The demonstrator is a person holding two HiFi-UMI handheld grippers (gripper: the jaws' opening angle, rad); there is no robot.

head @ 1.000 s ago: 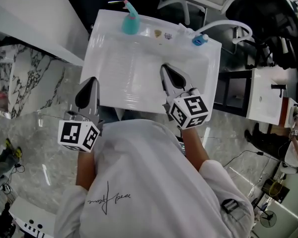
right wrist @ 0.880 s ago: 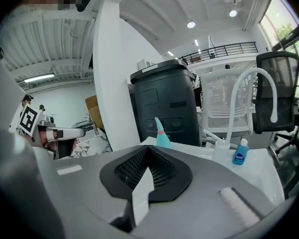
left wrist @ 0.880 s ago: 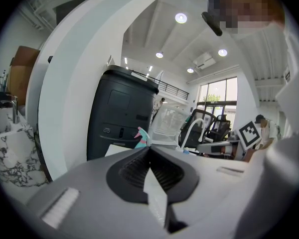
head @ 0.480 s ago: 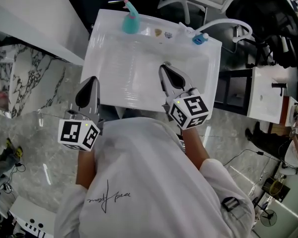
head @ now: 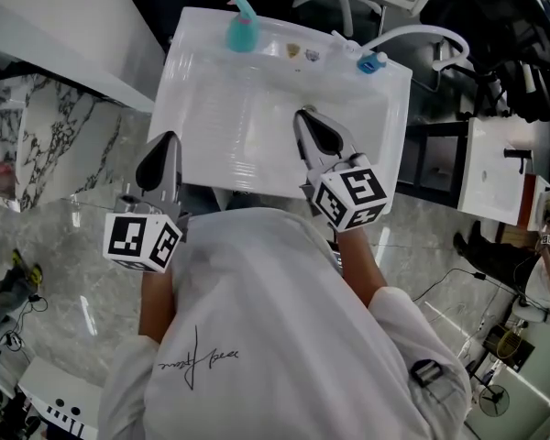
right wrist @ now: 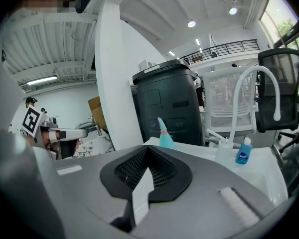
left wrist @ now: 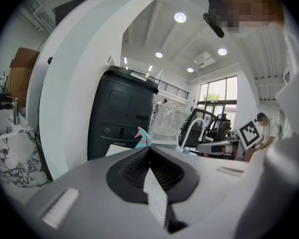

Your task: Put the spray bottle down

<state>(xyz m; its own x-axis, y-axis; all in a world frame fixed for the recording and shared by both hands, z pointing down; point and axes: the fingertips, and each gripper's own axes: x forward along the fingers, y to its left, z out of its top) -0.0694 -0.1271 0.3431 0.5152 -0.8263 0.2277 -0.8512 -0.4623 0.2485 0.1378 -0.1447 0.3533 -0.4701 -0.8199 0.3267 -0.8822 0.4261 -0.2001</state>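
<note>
Head view: the spray bottle (head: 242, 27) stands upright at the tabletop's (head: 257, 136) far edge. The left tool (head: 168, 147) and right tool (head: 305, 119), both pressed together and empty, hover at its near edge, the right one nearer the bottle.

Before me stands a white table (head: 238, 126). At its far right corner I see a small blue bottle (head: 370, 63), just beside a white bent tube (head: 422, 35). Two small objects (head: 293, 51) lie near the far edge; I cannot tell what they are. Behind the table is a dark bin (right wrist: 167, 101), and the floor (head: 64, 236) is marble.
</note>
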